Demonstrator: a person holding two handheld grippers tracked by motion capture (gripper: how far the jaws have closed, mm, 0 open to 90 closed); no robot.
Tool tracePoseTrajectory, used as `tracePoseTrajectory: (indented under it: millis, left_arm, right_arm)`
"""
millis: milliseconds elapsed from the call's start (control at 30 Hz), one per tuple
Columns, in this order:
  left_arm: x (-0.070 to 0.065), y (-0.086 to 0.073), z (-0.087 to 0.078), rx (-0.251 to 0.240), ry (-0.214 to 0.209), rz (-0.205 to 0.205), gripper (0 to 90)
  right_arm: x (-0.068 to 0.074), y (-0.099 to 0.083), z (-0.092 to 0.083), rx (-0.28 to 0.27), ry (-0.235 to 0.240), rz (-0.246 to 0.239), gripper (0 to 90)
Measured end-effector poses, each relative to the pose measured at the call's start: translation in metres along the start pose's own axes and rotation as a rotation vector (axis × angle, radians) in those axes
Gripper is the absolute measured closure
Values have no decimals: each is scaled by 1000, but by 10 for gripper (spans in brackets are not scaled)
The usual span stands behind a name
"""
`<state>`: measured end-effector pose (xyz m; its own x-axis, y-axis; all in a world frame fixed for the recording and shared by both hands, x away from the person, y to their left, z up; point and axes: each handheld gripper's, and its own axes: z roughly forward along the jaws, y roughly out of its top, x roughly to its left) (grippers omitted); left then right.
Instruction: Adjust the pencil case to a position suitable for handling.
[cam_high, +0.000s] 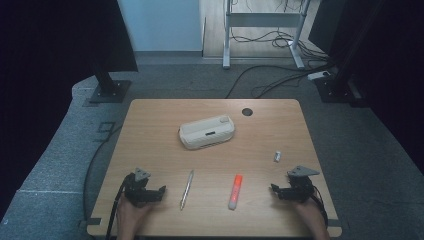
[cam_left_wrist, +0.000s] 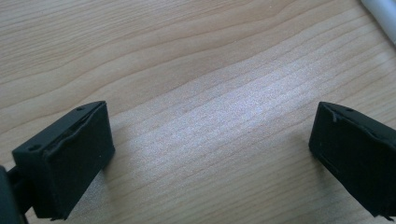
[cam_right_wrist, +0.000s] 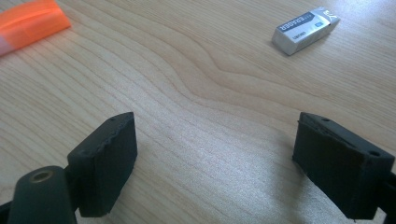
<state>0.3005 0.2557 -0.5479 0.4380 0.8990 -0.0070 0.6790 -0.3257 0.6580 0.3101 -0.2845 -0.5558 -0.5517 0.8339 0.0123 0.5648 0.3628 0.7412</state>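
Here both grippers, left gripper (cam_high: 161, 190) and right gripper (cam_high: 274, 188), gape empty, with pen (cam_high: 186, 189) and orange highlighter (cam_high: 235, 191) between them.

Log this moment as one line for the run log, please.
left gripper: open, empty, on table | right gripper: open, empty | pen, marker, eraser, case: untouched

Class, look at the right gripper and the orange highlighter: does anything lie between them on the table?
Nothing visible does. Bare wood separates the right gripper from the orange highlighter; the eraser lies farther off, to one side.
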Motion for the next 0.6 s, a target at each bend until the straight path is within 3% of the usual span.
tracePoseTrajectory:
  millis: [600]
  left_arm:
    - [1, 2, 1, 2, -19, 22, 0]
  right_arm:
    - [0, 0, 0, -2, -2, -1, 131]
